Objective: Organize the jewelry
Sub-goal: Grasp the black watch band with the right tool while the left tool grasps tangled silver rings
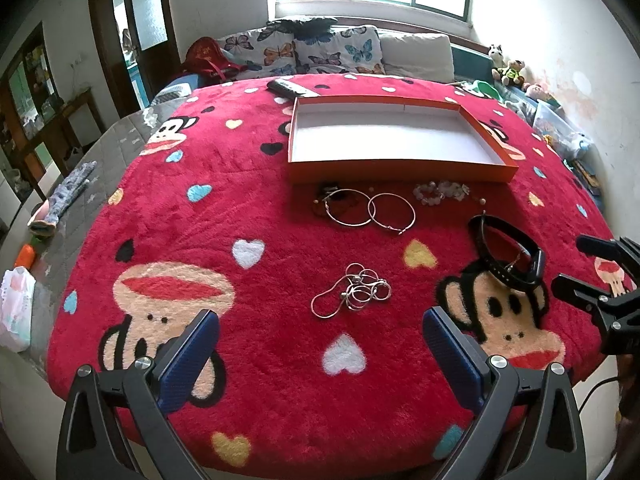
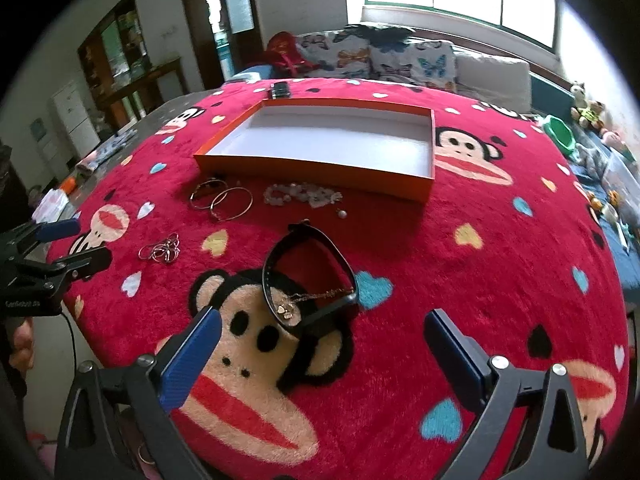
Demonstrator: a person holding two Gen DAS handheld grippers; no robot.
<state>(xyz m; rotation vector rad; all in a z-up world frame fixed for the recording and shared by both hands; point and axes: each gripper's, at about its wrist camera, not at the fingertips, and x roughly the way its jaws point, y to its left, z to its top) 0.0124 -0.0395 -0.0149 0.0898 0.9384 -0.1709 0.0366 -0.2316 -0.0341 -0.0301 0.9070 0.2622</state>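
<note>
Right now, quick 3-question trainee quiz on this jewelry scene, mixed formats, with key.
1. True or false: the orange box already holds jewelry.
2. Which lies nearest the left claw? A) hoop earrings B) silver chain C) black band
3. Fill in: both claws are ____ (open/shut), including the right claw.

Key: 1 false; 2 B; 3 open.

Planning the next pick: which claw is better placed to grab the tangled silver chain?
Left. The silver chain lies straight ahead between the open left claw fingers, while the right claw faces the black strap, with the chain off to its left side.
</note>
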